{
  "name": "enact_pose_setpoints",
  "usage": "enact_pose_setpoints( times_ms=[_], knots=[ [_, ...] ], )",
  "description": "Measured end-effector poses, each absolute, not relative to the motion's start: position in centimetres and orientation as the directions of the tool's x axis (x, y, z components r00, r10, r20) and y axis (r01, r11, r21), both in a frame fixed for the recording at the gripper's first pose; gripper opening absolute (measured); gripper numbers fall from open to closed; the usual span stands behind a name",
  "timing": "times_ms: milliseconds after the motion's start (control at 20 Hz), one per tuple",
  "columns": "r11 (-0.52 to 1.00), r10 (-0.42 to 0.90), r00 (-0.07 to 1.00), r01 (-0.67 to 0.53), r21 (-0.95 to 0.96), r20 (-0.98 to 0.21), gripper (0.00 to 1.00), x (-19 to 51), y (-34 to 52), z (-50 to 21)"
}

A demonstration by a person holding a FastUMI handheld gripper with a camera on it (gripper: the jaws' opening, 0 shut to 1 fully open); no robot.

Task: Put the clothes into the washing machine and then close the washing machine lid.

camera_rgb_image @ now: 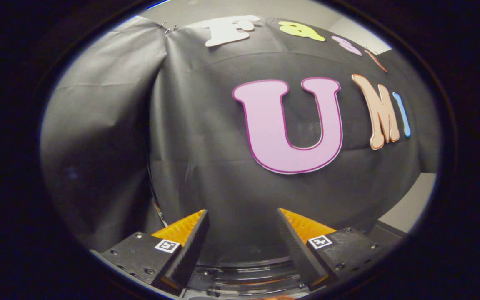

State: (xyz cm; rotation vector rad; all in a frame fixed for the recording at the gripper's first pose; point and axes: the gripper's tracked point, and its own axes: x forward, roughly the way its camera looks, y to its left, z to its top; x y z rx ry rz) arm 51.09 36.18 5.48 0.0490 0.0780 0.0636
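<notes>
The washing machine [244, 273] shows as a curved, clear-looking rim low in the frame, between and just beneath the fingers. The gripper [243, 218] is spread apart, holding nothing. Beyond the fingers hangs the black cloth wall [198, 137], creased on the left.

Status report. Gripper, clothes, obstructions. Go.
Gripper open, nothing between the fingers. Facing the booth's black cloth wall. Nothing in the way between fingers and wall.
</notes>
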Motion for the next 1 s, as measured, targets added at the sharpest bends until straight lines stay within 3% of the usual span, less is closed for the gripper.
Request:
enact_pose_setpoints(
  times_ms=[150, 350, 1000],
  knots=[
    [0.994, 0.055, 0.992, -0.044, 0.098, -0.114, 0.96, 52.3, 36.2, 3.0],
    [0.999, 0.01, 0.981, -0.019, -0.043, -0.195, 0.96, 52.4, 34.8, -0.4],
    [0.998, 0.049, 0.997, -0.051, -0.039, -0.06, 0.99, 51.5, 34.3, 0.3]
  ],
)
